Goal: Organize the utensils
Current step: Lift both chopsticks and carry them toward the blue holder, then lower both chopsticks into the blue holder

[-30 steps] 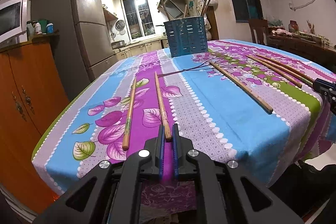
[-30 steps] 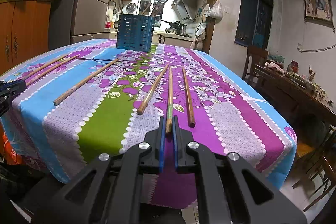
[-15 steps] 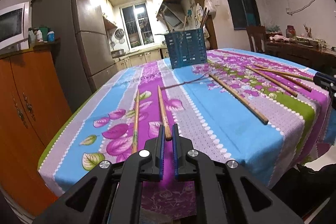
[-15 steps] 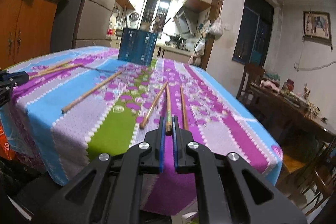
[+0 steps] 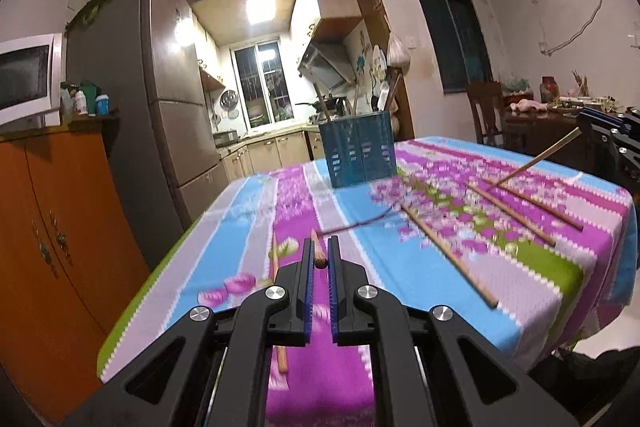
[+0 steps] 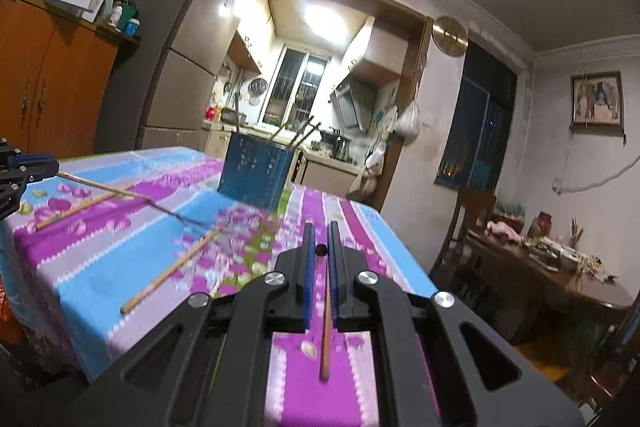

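My left gripper (image 5: 319, 254) is shut on the end of a wooden chopstick (image 5: 319, 258) and holds it lifted off the table; it also shows in the right wrist view (image 6: 28, 167), with its chopstick (image 6: 104, 187) slanting down. My right gripper (image 6: 319, 242) is shut on another chopstick (image 6: 320, 249), seen end-on; it also shows in the left wrist view (image 5: 604, 133), its chopstick (image 5: 540, 157) angled toward the table. A blue slotted utensil holder (image 5: 358, 153) with several chopsticks in it stands at the table's far side, also in the right wrist view (image 6: 256, 177).
More chopsticks lie on the floral tablecloth (image 5: 452, 259): one near the left gripper (image 5: 276, 259), several at the right (image 5: 448, 253). One lies under the right gripper (image 6: 326, 331), another at the left (image 6: 172, 269). An orange cabinet (image 5: 48, 247), a fridge (image 5: 160, 131), a side table (image 6: 560, 267).
Both grippers have lifted and tilted up, each raising its chopstick's near end off the tablecloth. The views have swung upward toward the utensil holder.
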Tool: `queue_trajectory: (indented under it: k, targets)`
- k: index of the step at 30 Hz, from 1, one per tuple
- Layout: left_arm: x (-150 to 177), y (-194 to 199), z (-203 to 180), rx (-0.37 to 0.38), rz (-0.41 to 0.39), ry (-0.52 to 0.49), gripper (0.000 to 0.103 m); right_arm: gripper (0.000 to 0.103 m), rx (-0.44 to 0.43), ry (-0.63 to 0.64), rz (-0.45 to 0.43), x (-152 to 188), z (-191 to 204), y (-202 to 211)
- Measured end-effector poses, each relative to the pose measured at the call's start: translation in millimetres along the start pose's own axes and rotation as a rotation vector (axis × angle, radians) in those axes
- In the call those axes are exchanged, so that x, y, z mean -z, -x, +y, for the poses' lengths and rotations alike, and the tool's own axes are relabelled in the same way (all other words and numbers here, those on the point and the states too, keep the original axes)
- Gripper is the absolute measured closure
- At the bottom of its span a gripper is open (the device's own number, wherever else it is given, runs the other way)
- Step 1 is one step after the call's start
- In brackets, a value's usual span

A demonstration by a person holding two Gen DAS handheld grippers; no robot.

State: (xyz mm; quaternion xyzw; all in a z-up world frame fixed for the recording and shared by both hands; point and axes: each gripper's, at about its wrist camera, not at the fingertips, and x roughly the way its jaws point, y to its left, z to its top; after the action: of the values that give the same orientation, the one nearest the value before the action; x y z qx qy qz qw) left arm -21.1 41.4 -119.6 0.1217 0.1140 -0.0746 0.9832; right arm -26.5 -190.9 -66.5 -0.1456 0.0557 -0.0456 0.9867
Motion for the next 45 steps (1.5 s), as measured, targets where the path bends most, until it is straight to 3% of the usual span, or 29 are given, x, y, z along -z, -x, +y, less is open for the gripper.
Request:
queue_trajectory:
  k: [15,26,34,45]
  targets:
    - [-66,-24,29,0.052,-0.028,0.068,0.095,0.098,-0.009,0.033,-0.056,-49,-22,-40]
    - [-109,-57,56,0.156,0.034,0.138,0.095,0.098,-0.058,-0.012,-0.030,-83,-42,-72]
    - [-130,-63,68,0.138,0.015,0.121,0.095,0.098,-0.108,-0.060,-0.013,-103,-54,-86]
    - [-176,-65,83,0.192,-0.034,0.137,0.095,0.098,-0.163,-0.123,0.013,-126,-75,-102]
